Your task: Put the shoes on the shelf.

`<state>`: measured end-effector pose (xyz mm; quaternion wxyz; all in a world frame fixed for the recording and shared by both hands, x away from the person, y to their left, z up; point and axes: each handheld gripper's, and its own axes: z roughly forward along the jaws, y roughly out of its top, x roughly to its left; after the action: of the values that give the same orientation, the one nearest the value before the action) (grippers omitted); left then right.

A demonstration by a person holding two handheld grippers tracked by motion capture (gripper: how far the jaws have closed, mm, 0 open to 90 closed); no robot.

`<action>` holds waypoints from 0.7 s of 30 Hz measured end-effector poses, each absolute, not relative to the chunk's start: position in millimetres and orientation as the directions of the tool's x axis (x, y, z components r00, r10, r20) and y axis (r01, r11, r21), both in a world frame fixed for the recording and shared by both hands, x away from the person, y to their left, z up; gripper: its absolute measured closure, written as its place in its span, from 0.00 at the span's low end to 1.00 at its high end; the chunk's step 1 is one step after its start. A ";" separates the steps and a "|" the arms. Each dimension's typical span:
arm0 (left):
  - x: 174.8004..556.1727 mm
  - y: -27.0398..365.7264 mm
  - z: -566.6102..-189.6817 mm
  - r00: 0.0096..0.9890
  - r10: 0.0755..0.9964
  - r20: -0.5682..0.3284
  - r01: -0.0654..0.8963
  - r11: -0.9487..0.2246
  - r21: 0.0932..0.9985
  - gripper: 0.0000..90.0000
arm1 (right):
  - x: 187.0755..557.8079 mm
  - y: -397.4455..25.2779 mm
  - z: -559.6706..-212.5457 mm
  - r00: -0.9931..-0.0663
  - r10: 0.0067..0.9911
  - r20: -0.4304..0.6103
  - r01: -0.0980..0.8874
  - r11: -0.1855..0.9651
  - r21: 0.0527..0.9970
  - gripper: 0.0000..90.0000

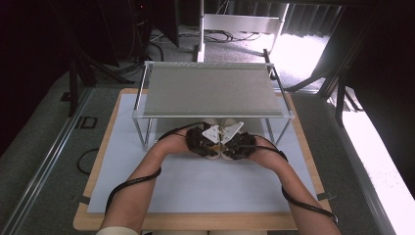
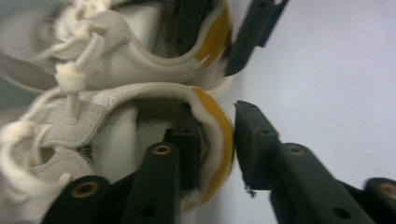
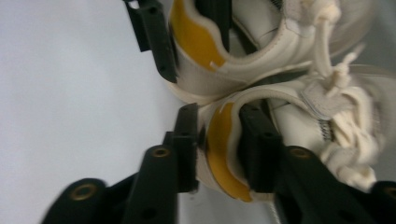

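- Cream shoes, left shoe (image 2: 140,140) and right shoe (image 3: 289,126), lie side by side mid-table, toes under the wire shelf (image 1: 210,90).
- Left gripper (image 2: 210,154) straddles its heel, not quite closed; right gripper (image 3: 219,144) is clamped on its heel.
- Judged: shoes gripped, shelving undone.

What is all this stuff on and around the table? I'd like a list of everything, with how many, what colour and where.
Shoes: two, cream-white with yellow heel tabs and white laces, side by side near the front edge of the shelf, each heel between a gripper's jaws.
Shelf: one, grey top on metal legs, at the far half of the table.
Mat: one, white, covering the tabletop.
Table: one, light wood edge showing round the mat.
Floor cables: several, dark, behind the table.
Left gripper: one, black jaws, one inside the shoe's heel and one outside it, gap on the outer side.
Right gripper: one, black jaws closed on the other shoe's heel.
Forearms: two, entering from the bottom.
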<state>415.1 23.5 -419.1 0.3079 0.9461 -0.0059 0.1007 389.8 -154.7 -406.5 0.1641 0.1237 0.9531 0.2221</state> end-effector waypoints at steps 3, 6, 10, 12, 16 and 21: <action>413.1 22.5 -417.8 0.970 0.143 0.197 0.002 -0.815 0.580 0.64 | 389.5 -158.8 -401.9 -0.901 0.345 -0.263 0.178 0.847 0.500 0.63; 411.4 19.4 -416.7 0.948 0.255 0.192 0.101 -0.811 0.576 0.54 | 388.3 -160.2 -400.0 -0.887 0.373 -0.274 0.186 0.829 0.527 0.60; 408.4 21.0 -414.7 0.922 0.337 0.191 0.162 -0.784 0.599 0.44 | 385.0 -162.4 -395.7 -0.863 0.416 -0.285 0.204 0.805 0.558 0.56; 404.6 23.4 -411.3 0.909 0.363 0.206 0.166 -0.767 0.620 0.44 | 382.6 -165.1 -393.5 -0.854 0.430 -0.292 0.205 0.795 0.570 0.56; 395.9 29.0 -401.3 0.886 0.414 0.208 0.177 -0.717 0.674 0.44 | 378.5 -171.7 -388.4 -0.839 0.461 -0.288 0.215 0.768 0.603 0.58; 377.4 32.4 -391.8 0.891 0.409 0.199 0.169 -0.704 0.690 0.46 | 368.2 -177.7 -384.6 -0.827 0.489 -0.275 0.222 0.735 0.641 0.67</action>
<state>377.4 32.4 -391.8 0.3505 0.9069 0.1591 0.1712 368.2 -177.7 -384.6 0.2185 0.1963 0.9055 0.3064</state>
